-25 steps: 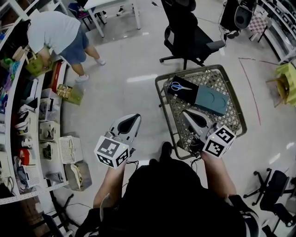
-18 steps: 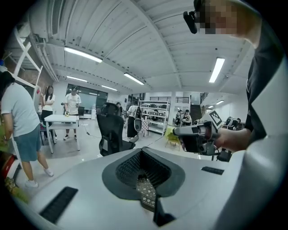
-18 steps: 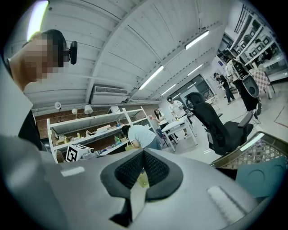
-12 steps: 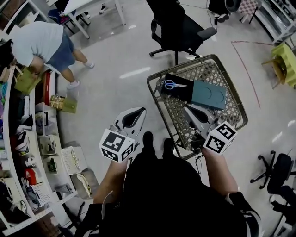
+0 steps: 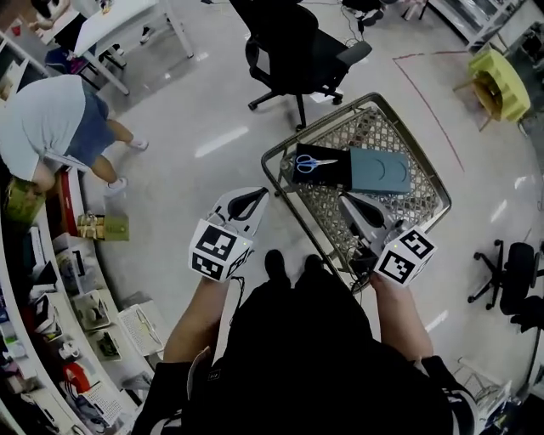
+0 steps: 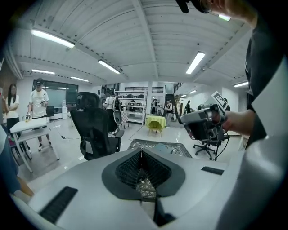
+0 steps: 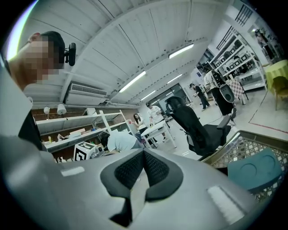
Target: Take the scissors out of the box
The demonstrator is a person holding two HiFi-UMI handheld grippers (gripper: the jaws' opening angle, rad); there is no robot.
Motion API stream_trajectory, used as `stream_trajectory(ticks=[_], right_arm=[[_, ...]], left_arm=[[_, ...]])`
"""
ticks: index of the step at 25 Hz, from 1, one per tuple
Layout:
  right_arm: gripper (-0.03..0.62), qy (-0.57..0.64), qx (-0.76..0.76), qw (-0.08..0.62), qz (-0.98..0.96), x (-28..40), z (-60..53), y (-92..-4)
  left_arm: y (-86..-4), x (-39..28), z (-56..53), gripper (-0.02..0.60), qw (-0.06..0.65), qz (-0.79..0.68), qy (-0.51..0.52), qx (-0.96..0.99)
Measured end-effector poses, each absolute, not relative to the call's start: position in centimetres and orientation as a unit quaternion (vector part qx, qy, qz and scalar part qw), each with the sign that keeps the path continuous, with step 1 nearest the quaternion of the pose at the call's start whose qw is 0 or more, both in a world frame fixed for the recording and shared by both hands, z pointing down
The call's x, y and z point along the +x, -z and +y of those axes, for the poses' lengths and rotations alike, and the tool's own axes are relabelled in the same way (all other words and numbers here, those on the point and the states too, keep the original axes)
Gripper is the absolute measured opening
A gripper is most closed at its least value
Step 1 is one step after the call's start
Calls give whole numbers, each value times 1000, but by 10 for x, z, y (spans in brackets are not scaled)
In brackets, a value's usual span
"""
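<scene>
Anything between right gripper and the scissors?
Head view: nothing loose. Between the right gripper and the scissors lie only bare mesh table and the black box's near wall; the teal lid sits alongside.

A black office chair point(image 5: 293, 47) stands on the pale floor just beyond the metal-framed mesh worktop point(image 5: 378, 127). A red line point(image 5: 429, 110) is marked on the floor to the worktop's right, with a yellow-green seat point(image 5: 497, 81) farther off and a second black chair point(image 5: 510, 280) at the right edge. At the left, a person in a light shirt and blue shorts point(image 5: 47, 127) bends toward crowded shelves point(image 5: 51, 289), with a white table point(image 5: 115, 21) behind them.
</scene>
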State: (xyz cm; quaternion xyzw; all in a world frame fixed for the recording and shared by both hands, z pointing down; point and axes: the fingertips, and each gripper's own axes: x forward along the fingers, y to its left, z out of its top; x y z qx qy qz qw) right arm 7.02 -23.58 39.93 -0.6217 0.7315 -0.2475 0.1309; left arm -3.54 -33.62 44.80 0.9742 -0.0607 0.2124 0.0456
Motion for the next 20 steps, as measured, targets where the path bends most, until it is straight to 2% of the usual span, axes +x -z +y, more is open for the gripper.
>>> stream_trajectory(ticks=[11, 20], right_arm=[[9, 283, -647, 139, 694, 104, -240, -426], [9, 330, -655, 155, 661, 132, -232, -469]], left_arm=[[-512, 40, -354, 11, 14, 25, -292, 956], [-595, 92, -346, 81, -20, 98, -375, 922]])
